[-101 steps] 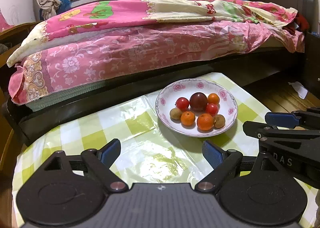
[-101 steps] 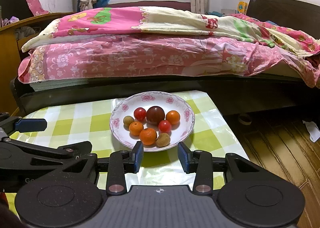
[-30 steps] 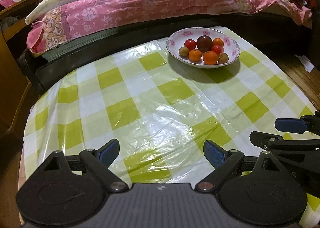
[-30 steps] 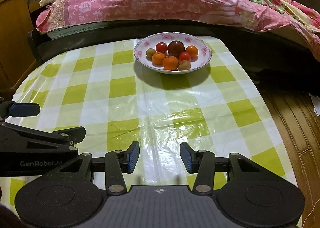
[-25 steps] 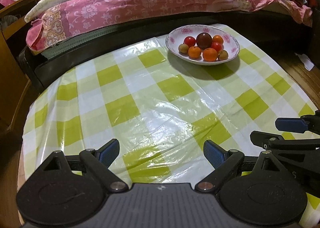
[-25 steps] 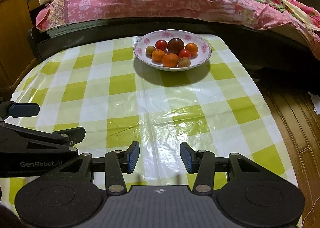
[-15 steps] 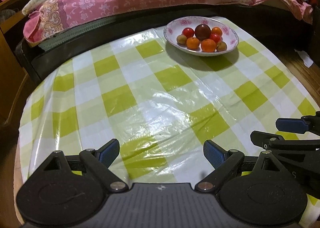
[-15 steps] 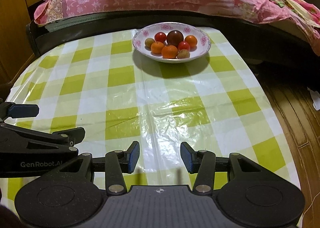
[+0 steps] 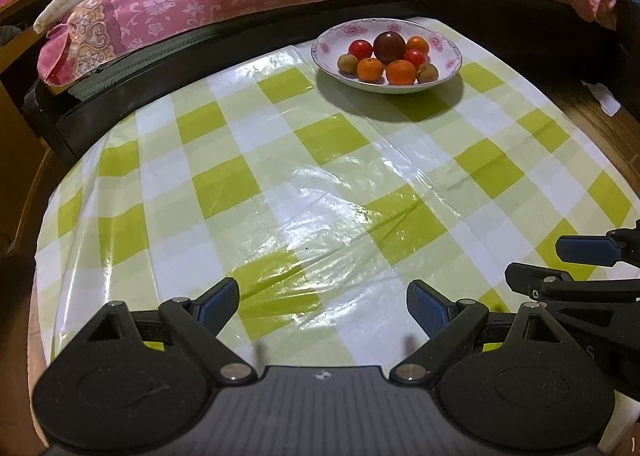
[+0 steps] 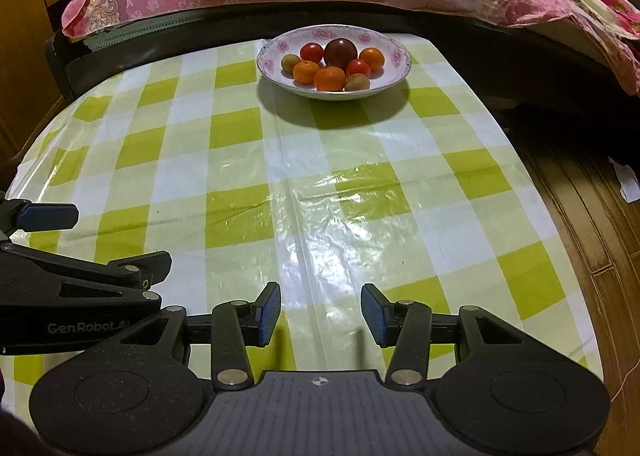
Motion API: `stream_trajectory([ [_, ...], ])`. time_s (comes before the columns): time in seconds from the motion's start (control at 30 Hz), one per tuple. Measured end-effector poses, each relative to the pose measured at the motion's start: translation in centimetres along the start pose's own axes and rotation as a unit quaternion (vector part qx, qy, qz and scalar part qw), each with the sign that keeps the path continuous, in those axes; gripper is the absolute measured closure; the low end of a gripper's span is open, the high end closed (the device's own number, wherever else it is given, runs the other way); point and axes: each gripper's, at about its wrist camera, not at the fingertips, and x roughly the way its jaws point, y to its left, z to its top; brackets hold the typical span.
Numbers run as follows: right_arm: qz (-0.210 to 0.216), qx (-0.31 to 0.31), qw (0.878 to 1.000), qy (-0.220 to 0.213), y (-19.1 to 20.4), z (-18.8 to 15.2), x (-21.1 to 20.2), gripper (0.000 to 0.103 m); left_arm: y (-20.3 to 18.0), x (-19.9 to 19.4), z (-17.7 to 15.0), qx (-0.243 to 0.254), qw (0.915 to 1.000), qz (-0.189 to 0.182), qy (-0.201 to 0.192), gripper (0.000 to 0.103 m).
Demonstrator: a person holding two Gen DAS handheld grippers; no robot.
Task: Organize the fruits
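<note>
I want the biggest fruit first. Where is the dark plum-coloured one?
In the right wrist view, the dark fruit sits at the back centre of the plate, between a red tomato and an orange.

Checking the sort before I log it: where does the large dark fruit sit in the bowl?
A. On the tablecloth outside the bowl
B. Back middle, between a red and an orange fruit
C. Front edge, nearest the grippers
B: the large dark fruit sits at the back of the bowl, flanked by a red fruit and an orange fruit.

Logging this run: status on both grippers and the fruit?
Left gripper open, empty. Right gripper open, empty. Fruit all in the plate at far table edge. Nothing in between.
</note>
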Motion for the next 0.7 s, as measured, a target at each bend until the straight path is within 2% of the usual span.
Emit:
stream_trajectory([
  [0.7,-0.001,-0.001,1.0,0.004,0.25,-0.61,-0.38,0.061,-0.16,-0.52,-0.44,0.004,1.0,0.006,-0.004,0.005],
])
